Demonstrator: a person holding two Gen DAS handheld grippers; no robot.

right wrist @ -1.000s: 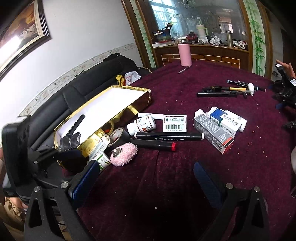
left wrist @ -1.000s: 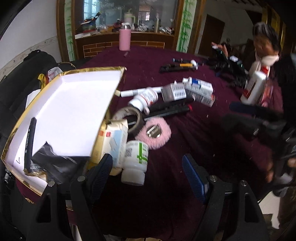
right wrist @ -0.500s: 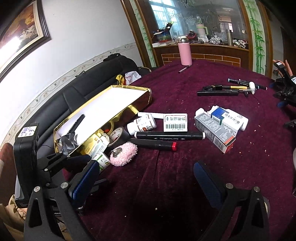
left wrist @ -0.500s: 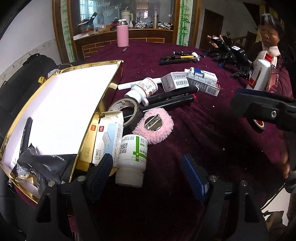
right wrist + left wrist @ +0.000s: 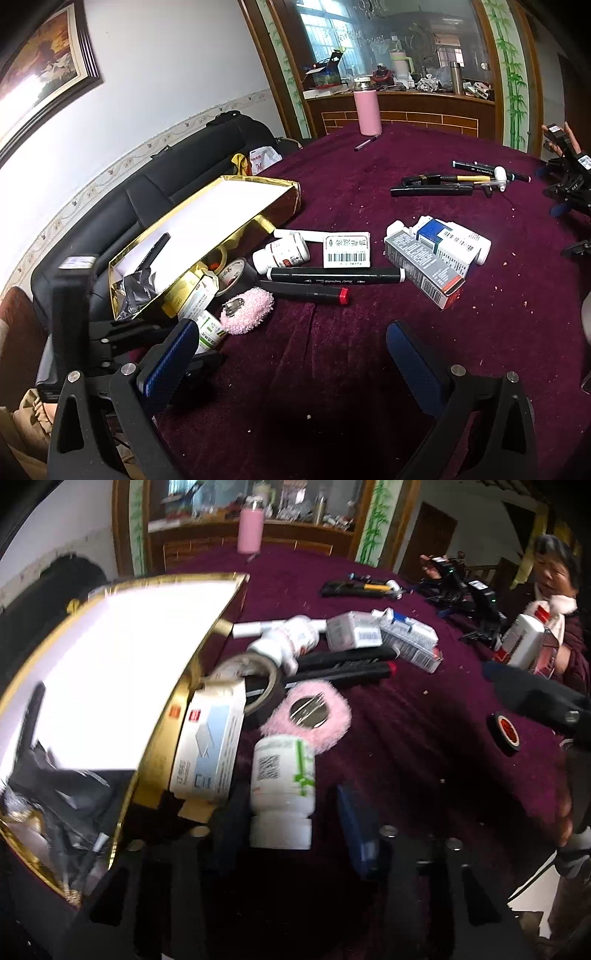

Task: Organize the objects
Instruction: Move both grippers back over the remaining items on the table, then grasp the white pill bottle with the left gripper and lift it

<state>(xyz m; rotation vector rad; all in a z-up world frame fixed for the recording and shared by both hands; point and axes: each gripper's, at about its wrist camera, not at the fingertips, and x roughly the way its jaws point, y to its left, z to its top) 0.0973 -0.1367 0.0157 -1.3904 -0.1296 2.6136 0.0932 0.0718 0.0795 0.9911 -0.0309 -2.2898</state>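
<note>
The left gripper [image 5: 291,834] has just been closing around the white bottle [image 5: 282,786] (not visibly clamped), presumably bound for the gold box [image 5: 159,738]; the right gripper [image 5: 291,354] idles released.

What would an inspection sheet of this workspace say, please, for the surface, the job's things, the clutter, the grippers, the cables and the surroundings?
Surface: table under purple cloth, pale crumbs scattered.
Job's things: gold box at the edge; white bottle, pink puff, markers and medicine cartons lie beside it.
Clutter: pens on the far side; black tape roll lying apart.
Grippers: left gripper, jaws just closing, white bottle between them, gap on one side; right gripper open, empty.
Cables: nothing seen.
Surroundings: black sofa, pink flask, a person seated opposite.
</note>
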